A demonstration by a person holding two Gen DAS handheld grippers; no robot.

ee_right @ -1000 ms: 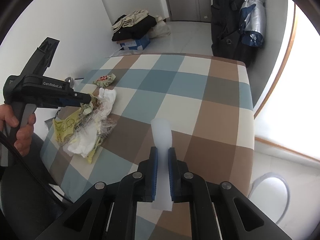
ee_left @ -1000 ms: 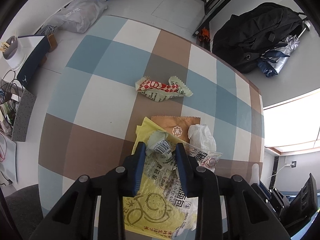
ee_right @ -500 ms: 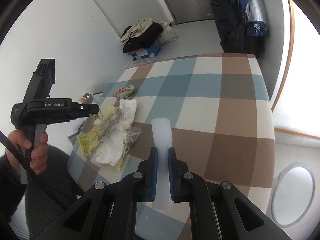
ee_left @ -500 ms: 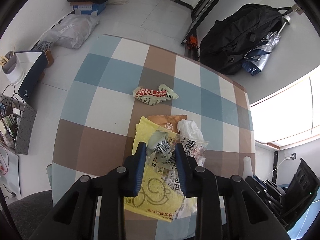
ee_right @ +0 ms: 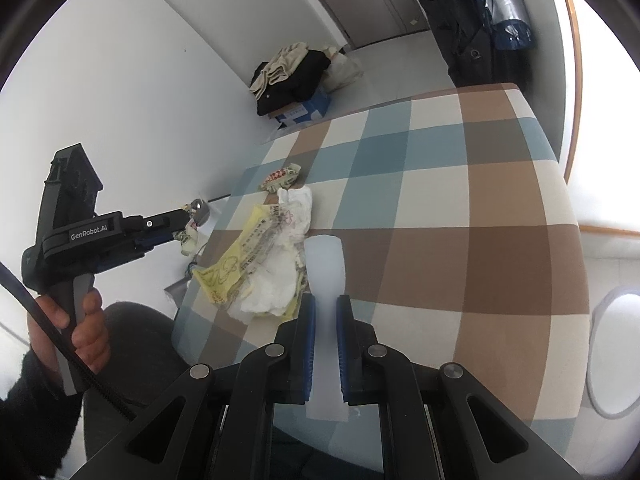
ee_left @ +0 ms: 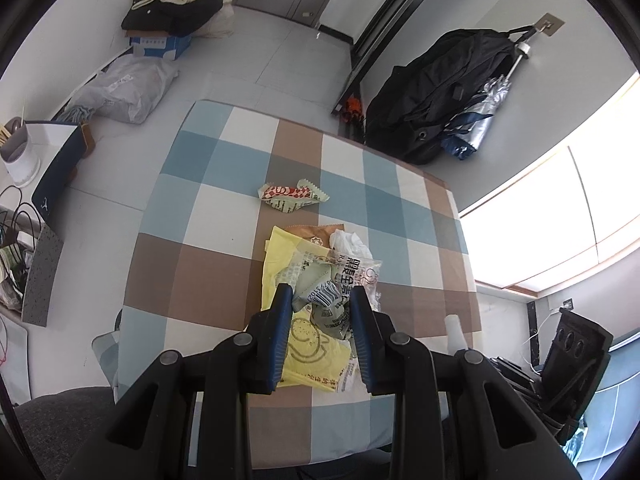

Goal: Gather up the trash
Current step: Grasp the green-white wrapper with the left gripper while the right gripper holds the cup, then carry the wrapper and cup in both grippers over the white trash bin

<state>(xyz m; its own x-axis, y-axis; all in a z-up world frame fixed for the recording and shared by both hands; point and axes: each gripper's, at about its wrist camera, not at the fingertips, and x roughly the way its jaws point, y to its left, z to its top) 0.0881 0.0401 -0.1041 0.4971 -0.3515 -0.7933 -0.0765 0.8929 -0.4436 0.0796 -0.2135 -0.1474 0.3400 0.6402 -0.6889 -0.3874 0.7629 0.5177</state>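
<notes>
Left hand-held gripper (ee_left: 320, 300) level above worktop (ee_left: 208, 268), clamping crumpled wrapper (ee_left: 324, 300); right hand-held gripper (ee_right: 326, 308) pinches translucent plastic strip (ee_right: 325, 264).

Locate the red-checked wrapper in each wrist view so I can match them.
Left wrist: red-checked wrapper at centre, on the table beyond the trash pile.
Right wrist: upper left of centre, at the table's far left edge.
Shared landmark: yellow bag in the pile.
</notes>
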